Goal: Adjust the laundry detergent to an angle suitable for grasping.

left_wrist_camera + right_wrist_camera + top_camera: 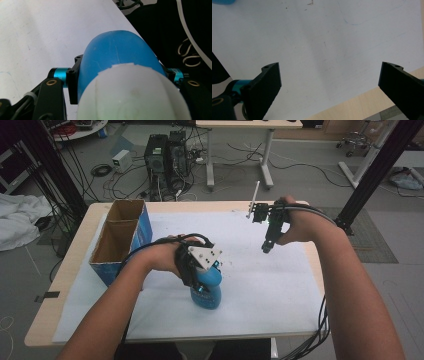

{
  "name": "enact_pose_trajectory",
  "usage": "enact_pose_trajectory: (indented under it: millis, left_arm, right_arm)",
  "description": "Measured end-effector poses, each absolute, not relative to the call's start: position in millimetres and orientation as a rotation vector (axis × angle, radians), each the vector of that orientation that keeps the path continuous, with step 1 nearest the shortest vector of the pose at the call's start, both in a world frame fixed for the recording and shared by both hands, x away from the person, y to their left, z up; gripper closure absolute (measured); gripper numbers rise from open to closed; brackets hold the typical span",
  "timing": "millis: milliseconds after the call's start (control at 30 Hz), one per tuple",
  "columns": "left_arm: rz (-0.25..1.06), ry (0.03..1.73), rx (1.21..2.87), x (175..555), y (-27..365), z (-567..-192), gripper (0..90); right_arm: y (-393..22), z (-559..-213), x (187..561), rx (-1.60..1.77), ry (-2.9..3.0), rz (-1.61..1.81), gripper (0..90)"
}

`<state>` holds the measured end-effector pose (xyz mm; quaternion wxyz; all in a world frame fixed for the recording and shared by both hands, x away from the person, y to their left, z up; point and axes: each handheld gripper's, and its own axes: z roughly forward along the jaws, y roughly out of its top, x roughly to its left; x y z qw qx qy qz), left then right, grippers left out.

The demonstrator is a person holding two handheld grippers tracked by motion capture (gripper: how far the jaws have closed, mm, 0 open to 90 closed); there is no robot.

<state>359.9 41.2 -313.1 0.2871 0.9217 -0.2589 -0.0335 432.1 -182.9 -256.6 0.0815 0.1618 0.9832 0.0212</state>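
A blue bottle with a white top end stands on the white sheet near the table's front middle. My left gripper is shut on it from above, and a grey plate sits on top of the gripper. In the left gripper view the bottle's blue body bulges between the two jaws, with its white end nearest the camera. My right gripper hangs over the far right part of the sheet, pointing down. Its jaws stand wide open with nothing between them.
An open blue cardboard box stands at the table's left side, close to my left forearm. The wooden table edge runs just beyond the sheet near my right gripper. Computer towers and cables lie on the floor behind the table.
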Motion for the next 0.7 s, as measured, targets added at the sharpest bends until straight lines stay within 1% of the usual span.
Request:
enact_pose_trajectory:
  millis: [233,400,700]
  left_arm:
    - [-0.097,-0.673,2.454,361.7,41.5,-323.0,38.7]
    - [-0.099,-0.681,2.444,360.8,41.6,-323.8,38.6]
    - [-0.095,-0.626,2.476,359.7,40.5,-322.9,38.2]
  right_arm:
    - [-183.3,-259.0,432.1,0.493,2.938,0.061,3.7]
    - [-183.6,-260.2,432.4,0.488,2.94,0.061,3.7]
    - [-183.2,-260.6,431.6,0.499,2.942,0.05,3.7]
